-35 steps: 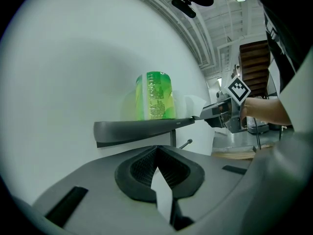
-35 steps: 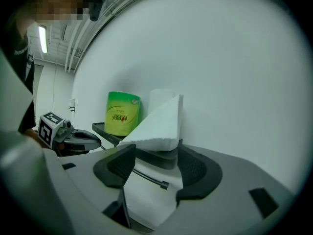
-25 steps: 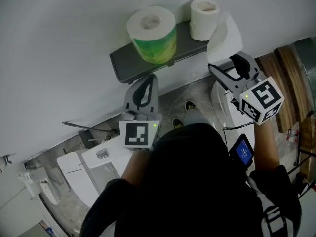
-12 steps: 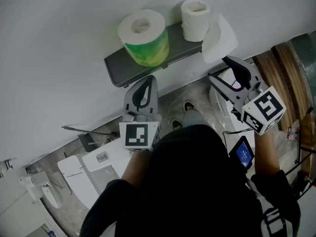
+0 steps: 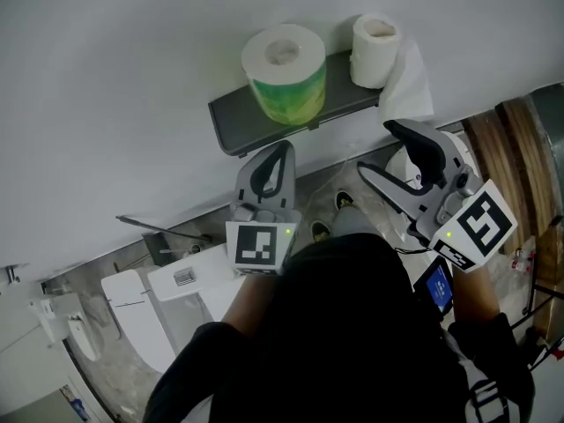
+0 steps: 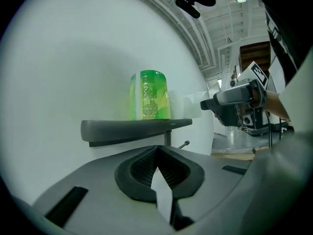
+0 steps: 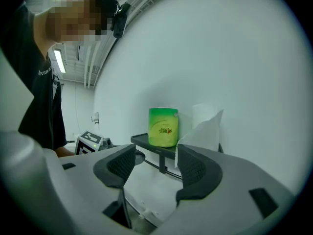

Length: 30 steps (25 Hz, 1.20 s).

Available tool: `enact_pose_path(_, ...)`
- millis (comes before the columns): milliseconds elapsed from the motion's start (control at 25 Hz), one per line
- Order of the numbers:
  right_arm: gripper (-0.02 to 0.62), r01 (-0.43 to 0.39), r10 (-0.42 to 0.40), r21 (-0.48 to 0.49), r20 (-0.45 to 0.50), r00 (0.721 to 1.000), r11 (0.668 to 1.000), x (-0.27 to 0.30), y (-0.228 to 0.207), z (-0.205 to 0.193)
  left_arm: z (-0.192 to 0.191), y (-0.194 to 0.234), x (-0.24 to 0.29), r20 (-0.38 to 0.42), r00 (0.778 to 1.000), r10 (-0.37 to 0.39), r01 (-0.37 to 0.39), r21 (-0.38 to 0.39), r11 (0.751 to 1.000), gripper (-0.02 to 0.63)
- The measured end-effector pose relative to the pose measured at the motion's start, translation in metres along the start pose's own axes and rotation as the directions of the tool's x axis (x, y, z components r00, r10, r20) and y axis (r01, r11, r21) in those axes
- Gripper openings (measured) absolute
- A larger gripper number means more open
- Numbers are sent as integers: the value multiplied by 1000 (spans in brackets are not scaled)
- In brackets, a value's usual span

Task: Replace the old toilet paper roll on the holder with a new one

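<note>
A dark grey shelf [image 5: 236,117] on the white wall bears a new green-wrapped roll [image 5: 284,73] and an old white roll [image 5: 377,51]. A loose sheet [image 5: 416,82] hangs from the white roll past the shelf's edge. My left gripper [image 5: 275,161] is shut and empty, just below the shelf under the green roll [image 6: 149,96]. My right gripper [image 5: 377,148] is open with nothing between its fingers, a little short of the hanging sheet [image 7: 203,129]. From the right gripper view the green roll [image 7: 164,126] stands ahead on the shelf [image 7: 144,140], with a thin holder rod [image 7: 168,169] beneath.
A white toilet [image 5: 132,311] and its tank [image 5: 189,280] stand below left. A wooden door [image 5: 520,139] is at the right. A small device with a blue screen [image 5: 436,285] hangs by my right side. The plain white wall backs the shelf.
My right gripper has drawn back from the hanging sheet and turned, its jaws still open. The left gripper has kept still. The head view has shifted slightly.
</note>
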State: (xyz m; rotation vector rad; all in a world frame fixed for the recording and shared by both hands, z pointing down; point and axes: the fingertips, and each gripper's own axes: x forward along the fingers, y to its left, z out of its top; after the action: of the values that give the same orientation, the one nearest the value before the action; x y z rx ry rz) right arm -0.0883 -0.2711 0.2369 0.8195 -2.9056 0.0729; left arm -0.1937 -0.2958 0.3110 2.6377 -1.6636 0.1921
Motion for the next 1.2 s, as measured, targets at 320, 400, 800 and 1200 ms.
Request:
enact_pose_path(320, 255, -64, 65, -15, 75, 995, 998, 47, 18, 25, 1, 9, -6, 4, 1000, 28, -28, -5, 1000, 14)
enact_pose_path(400, 255, -28, 30, -28, 81, 996, 999, 57, 14, 28, 2, 12, -9, 6, 999, 35, -35, -5, 999, 14)
enact_pose_path(800, 330, 93, -91, -25, 73, 993, 995, 90, -5, 31, -3, 32, -22, -3, 997, 76, -76, -8, 997, 14)
enact_pose_path(1200, 354, 105, -104, -57, 23, 994, 993, 122, -1, 37, -6, 44, -24, -8, 996, 94, -94, -20, 995, 14)
